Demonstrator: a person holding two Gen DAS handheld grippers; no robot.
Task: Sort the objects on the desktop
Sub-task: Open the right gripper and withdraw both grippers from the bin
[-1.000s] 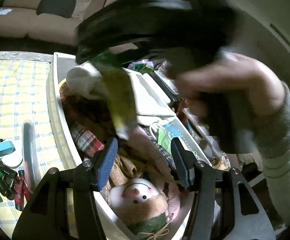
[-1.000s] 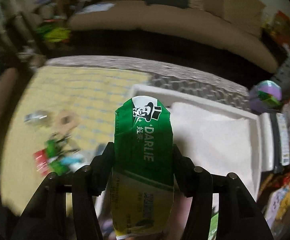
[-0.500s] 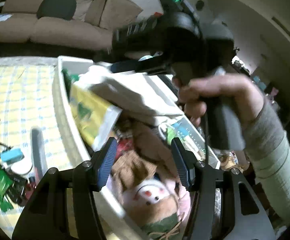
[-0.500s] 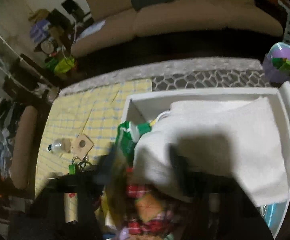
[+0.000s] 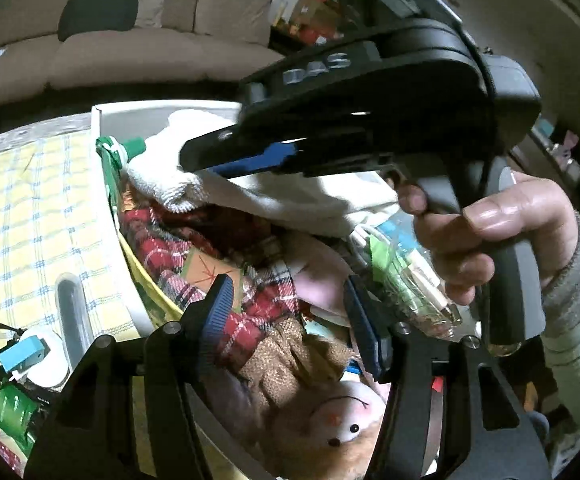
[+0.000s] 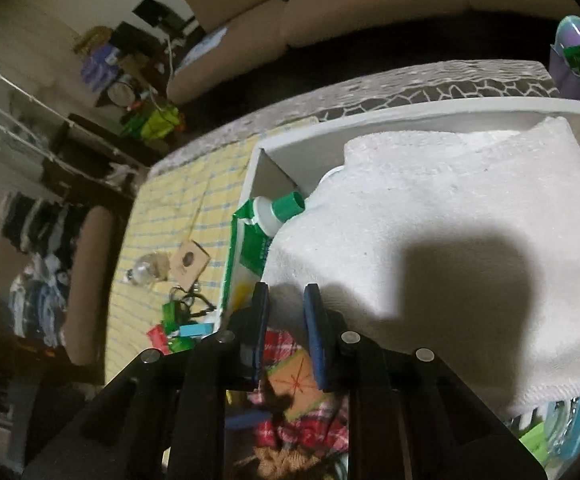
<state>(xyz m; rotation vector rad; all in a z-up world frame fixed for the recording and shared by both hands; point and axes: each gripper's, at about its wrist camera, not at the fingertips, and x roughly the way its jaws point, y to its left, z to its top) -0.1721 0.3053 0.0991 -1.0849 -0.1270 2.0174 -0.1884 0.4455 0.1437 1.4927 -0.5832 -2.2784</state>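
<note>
A green and yellow toothpaste tube (image 6: pixel 250 240) lies in the white bin (image 6: pixel 409 110) along its left wall, its green cap (image 5: pixel 130 148) against a folded white towel (image 6: pixel 449 220). My right gripper (image 6: pixel 286 316) hovers over the towel's near edge. Its jaws are closing with nothing between them, and it holds nothing. In the left wrist view a hand carries it, and its fingers (image 5: pixel 258 160) reach over the towel (image 5: pixel 250 196). My left gripper (image 5: pixel 290 312) stands open and empty above red plaid cloth (image 5: pixel 158 240) and a snowman plush (image 5: pixel 341 428) in the bin.
A yellow checked cloth (image 5: pixel 30 208) left of the bin carries a grey tube (image 5: pixel 72 312), a blue item (image 5: pixel 22 356), green packets (image 5: pixel 10 404), a cardboard tag (image 6: pixel 190 264) and a bulb (image 6: pixel 142 274). A sofa (image 5: pixel 130 52) stands behind. A purple container (image 6: pixel 577 60) sits at the far right.
The right gripper let go of the toothpaste tube, which dropped into the bin by its left wall. Its jaws narrowed and it swung over the towel. The left gripper shifted slightly.
</note>
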